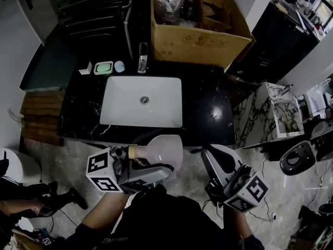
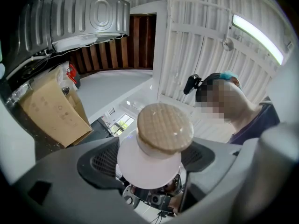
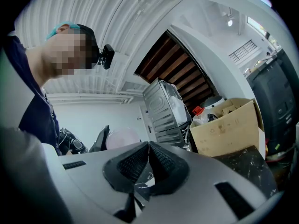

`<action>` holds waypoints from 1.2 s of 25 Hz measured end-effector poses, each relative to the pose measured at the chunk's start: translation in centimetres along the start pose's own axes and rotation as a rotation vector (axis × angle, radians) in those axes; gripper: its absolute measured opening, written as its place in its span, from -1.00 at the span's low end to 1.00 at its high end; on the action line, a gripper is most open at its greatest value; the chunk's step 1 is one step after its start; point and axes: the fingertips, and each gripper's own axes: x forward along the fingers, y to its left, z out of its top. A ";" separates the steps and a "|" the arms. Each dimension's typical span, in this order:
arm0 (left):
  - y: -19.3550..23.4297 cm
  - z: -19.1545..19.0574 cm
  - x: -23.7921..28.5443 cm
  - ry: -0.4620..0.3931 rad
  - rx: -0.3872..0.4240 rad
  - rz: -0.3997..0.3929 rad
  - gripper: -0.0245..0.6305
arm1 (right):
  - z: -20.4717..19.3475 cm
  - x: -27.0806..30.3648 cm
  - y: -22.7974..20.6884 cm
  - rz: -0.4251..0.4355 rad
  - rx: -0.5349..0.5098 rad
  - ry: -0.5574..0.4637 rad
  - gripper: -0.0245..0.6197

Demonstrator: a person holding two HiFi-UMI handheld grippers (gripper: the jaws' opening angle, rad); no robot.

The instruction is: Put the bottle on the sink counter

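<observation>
Left claw: The left claw (image 2: pixel 150 158) is shut tight on the bottle (image 1: pixel 162 149), with one jaw on each side of its body. It is just in front of the sink (image 1: pixel 112 113).
Bottle: It is pale pink with a tan cap. It lies on its side in the air, and its cap points back at the claw's camera. It is not on the worktop (image 1: pixel 208 108) yet. I cannot tell what is inside it.
Why held so: I think the side grip stops the round bottle from slipping. It will likely need tipping upright before it is set down.
Right claw: The right claw (image 3: pixel 148 158) has its jaws pressed together with nothing between them. It is in front of the sink and off to its right. I think it is held aside so it does not bump the bottle.
Sink: It is a white bowl set in the black worktop. Only its drain hole shows in it.
Free spot: The bare black patch right of the sink looks like the easiest place for the bottle.
Tap: The tap (image 1: pixel 142 56) stands just behind the sink.
Soap dish: The soap dish (image 1: pixel 103 67) has a green edge and sits behind the sink's left corner. It holds a pale block, likely soap, handy for washing.
Cardboard box: The cardboard box (image 1: pixel 197 43) is open and sits behind the sink, to its right. It holds a clear bag (image 1: pixel 169 1) with something red, and some brown bits. It fills much of the room back there.
</observation>
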 end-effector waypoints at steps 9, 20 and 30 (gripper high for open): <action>2.1 1.8 -0.8 0.022 0.009 0.006 0.26 | -0.9 2.4 -1.1 -0.024 -0.036 0.035 -0.84; 4.0 2.9 -0.5 0.042 0.030 0.012 0.26 | -0.7 4.3 -2.6 -0.023 -0.042 0.026 -0.84; 6.8 3.5 0.9 0.050 0.046 0.048 0.26 | -0.2 5.5 -5.7 -0.004 -0.025 0.025 -0.84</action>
